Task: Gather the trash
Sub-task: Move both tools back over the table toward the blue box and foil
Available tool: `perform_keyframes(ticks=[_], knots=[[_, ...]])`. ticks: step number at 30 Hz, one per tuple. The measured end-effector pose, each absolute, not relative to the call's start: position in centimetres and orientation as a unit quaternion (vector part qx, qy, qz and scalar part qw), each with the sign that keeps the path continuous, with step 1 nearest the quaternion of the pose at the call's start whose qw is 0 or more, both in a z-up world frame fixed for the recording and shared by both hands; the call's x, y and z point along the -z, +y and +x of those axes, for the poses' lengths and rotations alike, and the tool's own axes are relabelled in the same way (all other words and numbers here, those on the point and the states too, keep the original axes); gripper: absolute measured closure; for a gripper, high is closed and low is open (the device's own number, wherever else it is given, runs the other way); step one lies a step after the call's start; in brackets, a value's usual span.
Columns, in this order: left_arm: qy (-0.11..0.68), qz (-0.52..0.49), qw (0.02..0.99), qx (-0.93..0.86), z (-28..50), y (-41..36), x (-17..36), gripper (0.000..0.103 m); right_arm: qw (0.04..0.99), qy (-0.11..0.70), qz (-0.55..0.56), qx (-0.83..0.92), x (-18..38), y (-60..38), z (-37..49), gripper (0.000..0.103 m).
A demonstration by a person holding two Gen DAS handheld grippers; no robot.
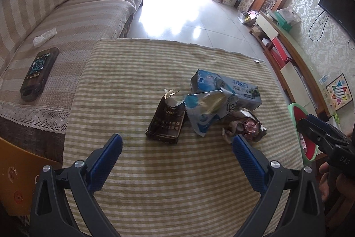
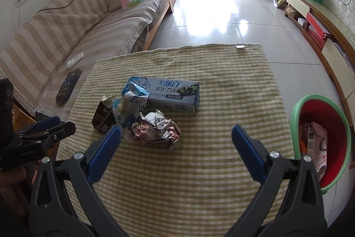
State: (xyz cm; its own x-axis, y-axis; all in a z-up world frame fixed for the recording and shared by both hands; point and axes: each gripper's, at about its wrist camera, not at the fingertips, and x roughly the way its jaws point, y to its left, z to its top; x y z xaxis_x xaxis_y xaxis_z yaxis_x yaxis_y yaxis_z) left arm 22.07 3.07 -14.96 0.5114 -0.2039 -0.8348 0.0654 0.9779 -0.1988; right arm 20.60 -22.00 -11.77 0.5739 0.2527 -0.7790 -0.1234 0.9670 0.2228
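Trash lies in a cluster on the striped table cloth [image 1: 155, 181]: a torn dark brown box [image 1: 166, 123] [image 2: 103, 119], a blue and white wrapper [image 1: 204, 112] [image 2: 128, 108], a crumpled paper wad [image 1: 244, 126] [image 2: 155, 132] and a long blue toothpaste box [image 1: 235, 88] [image 2: 168, 94]. My left gripper [image 1: 177, 143] hangs open just short of the brown box and the wad. My right gripper [image 2: 176, 134] is open too, with the wad a little ahead of its left finger. A red bin with a green rim [image 2: 321, 143] [image 1: 299, 128] stands at the table's right and holds a carton.
A striped sofa [image 1: 66, 21] runs along the left with a dark phone-like device [image 1: 40, 72] [image 2: 67, 86], a tissue and a green packet on it. A low cabinet [image 2: 321, 21] lines the right wall. Shiny tiled floor [image 2: 221, 19] stretches beyond the table.
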Motion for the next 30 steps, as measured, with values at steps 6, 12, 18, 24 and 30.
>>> perform_keyframes(ticks=[6,12,18,24,30], knots=[[0.514,-0.03,0.854,0.07,24.0,2.7,17.4,0.008,0.874,0.467,0.067,-0.117,13.5,-20.6,21.5,0.005],[0.532,0.0,0.844,0.073,25.8,2.0,19.1,0.008,0.867,0.478,0.065,-0.126,15.1,-19.6,22.4,0.005],[0.546,0.04,0.834,0.074,26.8,1.7,20.6,0.008,0.859,0.489,0.062,-0.136,16.6,-18.5,23.3,0.005],[0.551,0.034,0.831,0.07,27.7,2.5,21.2,0.009,0.854,0.498,0.058,-0.142,17.9,-17.6,24.3,0.005],[0.559,0.04,0.824,0.079,28.6,2.6,21.9,0.025,0.849,0.506,0.048,-0.141,18.9,-16.4,25.2,0.007]])
